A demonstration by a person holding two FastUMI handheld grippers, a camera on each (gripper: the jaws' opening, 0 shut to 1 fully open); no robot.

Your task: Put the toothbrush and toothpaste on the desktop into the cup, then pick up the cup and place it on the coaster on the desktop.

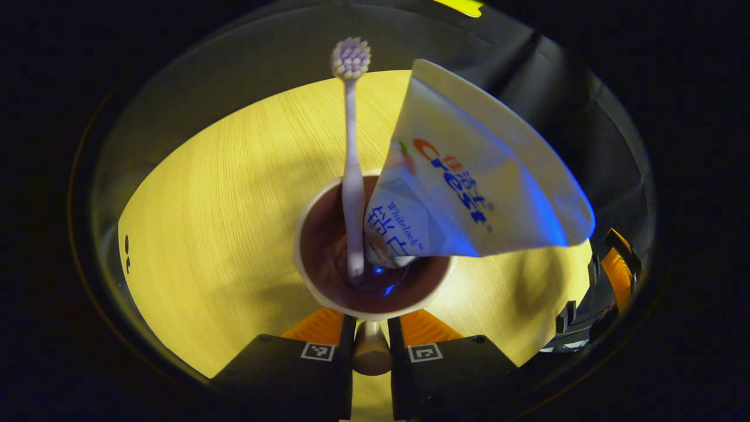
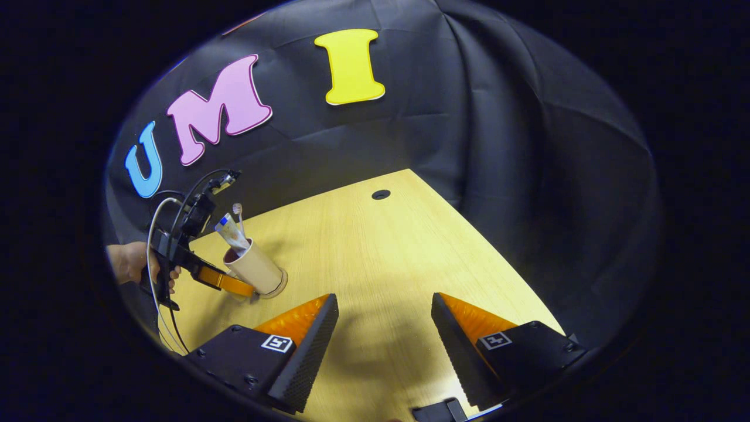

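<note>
Hidden: coaster (image 2: 280,288) mostly covered by cup (image 1: 375,258); only a rim edge shows.
Cup: cream outside, dark inside, holds toothbrush (image 1: 352,152) and toothpaste (image 1: 469,176), on wooden desktop (image 2: 375,258).
My left gripper (image 1: 371,346): clamped on cup handle.
My right gripper (image 2: 384,328): fingers apart, above desktop.

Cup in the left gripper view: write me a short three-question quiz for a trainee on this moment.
1. True or false: the toothbrush and toothpaste both stand in the cup.
2. The right tongs are: A open, B shut on the toothpaste, C shut on the cup.
3. Fill in: the left tongs grip the cup by its ____.
Key: 1 true; 2 A; 3 handle.
</note>
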